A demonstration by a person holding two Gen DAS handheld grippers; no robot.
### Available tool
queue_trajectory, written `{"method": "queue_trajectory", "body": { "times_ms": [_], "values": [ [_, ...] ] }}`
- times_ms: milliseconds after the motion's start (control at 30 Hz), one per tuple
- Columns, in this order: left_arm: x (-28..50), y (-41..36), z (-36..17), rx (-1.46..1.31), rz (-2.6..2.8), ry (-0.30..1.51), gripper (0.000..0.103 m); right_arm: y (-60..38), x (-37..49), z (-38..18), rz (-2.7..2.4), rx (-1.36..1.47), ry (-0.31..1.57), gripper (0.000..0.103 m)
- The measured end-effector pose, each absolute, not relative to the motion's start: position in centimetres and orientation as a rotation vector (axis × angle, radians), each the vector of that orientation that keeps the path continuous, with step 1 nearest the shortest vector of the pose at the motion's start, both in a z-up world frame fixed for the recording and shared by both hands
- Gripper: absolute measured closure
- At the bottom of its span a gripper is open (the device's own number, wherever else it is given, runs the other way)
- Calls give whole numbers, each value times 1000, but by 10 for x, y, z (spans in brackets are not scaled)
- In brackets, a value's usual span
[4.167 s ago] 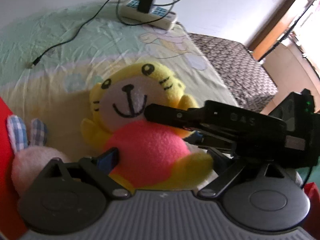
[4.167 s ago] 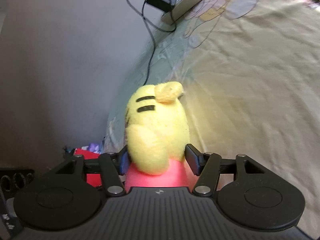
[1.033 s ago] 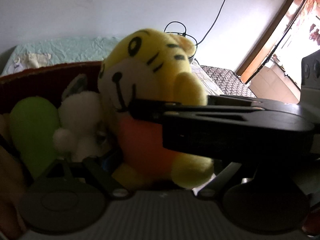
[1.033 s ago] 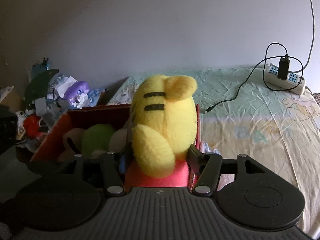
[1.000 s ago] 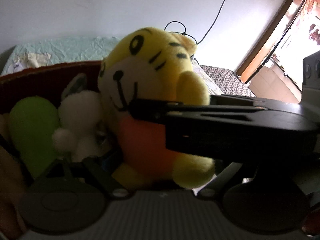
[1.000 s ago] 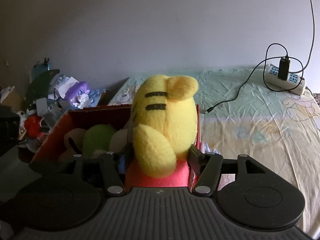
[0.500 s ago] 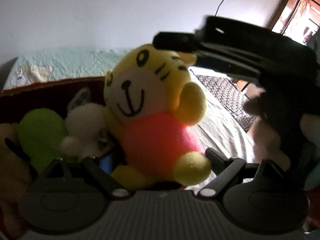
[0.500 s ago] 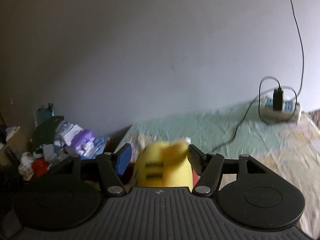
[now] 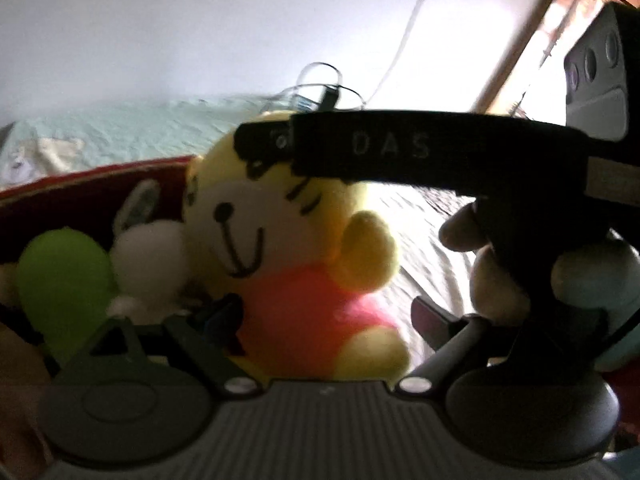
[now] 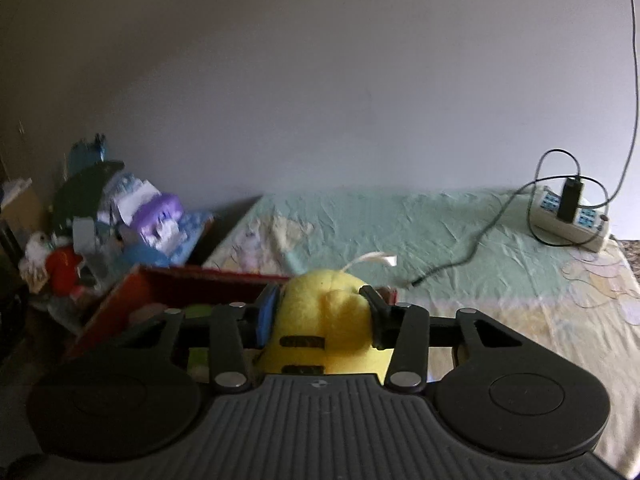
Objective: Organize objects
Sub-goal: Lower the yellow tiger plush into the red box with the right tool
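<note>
Behind everything runs a plain pale wall, with a bed under a light green and yellow sheet stretching off ahead of my right claw. A white power strip with a black charger plugged in lies far ahead and to the right of that claw, its cable trailing across the sheet toward me.

The yellow tiger plush is the thing I am handling. It sits just ahead of my left claw, between the two fingers, face toward that camera, at the right end of the red box. The left claw's fingers stand spread wide, the left one close against the pink body, the right one clear of it.

From the right wrist I see the back of the plush's head between that claw's fingers; they are apart and sit close on either side of it, though whether they press it I cannot tell. In the left view the right claw's black body crosses above the tiger's head, with a hand gripping it.

To the left of the tiger, inside the box, are a white plush and a green plush. A heap of clutter lies beyond the box, left of the right claw.
</note>
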State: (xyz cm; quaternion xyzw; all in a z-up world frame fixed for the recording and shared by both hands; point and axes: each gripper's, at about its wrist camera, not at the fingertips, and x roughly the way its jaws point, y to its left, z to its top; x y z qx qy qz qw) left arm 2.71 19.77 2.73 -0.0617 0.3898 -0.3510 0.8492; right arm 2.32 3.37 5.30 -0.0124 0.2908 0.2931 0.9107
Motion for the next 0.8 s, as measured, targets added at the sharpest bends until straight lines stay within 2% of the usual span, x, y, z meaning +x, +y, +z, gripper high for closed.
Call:
{"method": "queue_trajectory", "body": {
  "times_ms": [233, 400, 667, 800],
  "values": [
    [36, 197, 22, -121, -719, 834, 12, 47, 32, 43, 576, -113, 614, 57],
    [43, 204, 13, -135, -689, 871, 11, 66, 52, 21, 598, -156, 710, 57],
    [48, 202, 10, -140, -678, 881, 9, 57, 54, 10, 600, -94, 683, 49],
    [50, 202, 12, -142, -677, 889, 4, 37, 57, 10, 612, 71, 667, 46]
  ]
}}
